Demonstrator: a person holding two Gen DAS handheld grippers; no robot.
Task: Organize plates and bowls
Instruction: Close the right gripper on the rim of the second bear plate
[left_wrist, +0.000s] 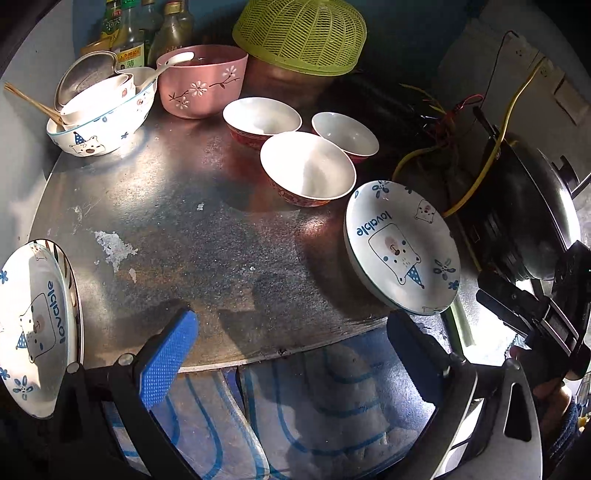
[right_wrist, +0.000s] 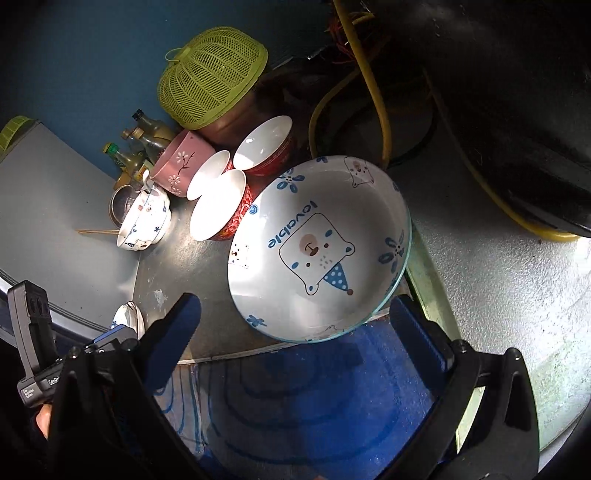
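We see a worn, scuffed metal desk (left_wrist: 207, 236) carrying the dishes. At its right front edge sits a white plate (left_wrist: 402, 247) printed with a blue-outlined bear in a dotted party hat, the word "lovable" and small blue flowers; its rim is pale blue. In the right wrist view that same plate (right_wrist: 317, 247) lies just ahead of the right claw (right_wrist: 295, 321), whose blue-padded jaws stand spread apart with nothing between them. A second plate (left_wrist: 37, 325) of the same pattern sits at the left front edge, partly over the rim of the desk.

Our left claw (left_wrist: 291, 328) hovers over the front edge, between the two plates, jaws wide and empty.

Near the middle of the desk three red bowls (left_wrist: 306, 168) with white insides cluster, close to one another. Behind them a pink bowl (left_wrist: 203, 81) with white blossoms holds a white spoon (left_wrist: 166, 64). At the far left corner a bear-patterned bowl (left_wrist: 99, 125) holds smaller dishes and chopsticks (left_wrist: 33, 103). A green mesh cover (left_wrist: 303, 33) rests at the back edge, bottles (left_wrist: 147, 33) beside it.
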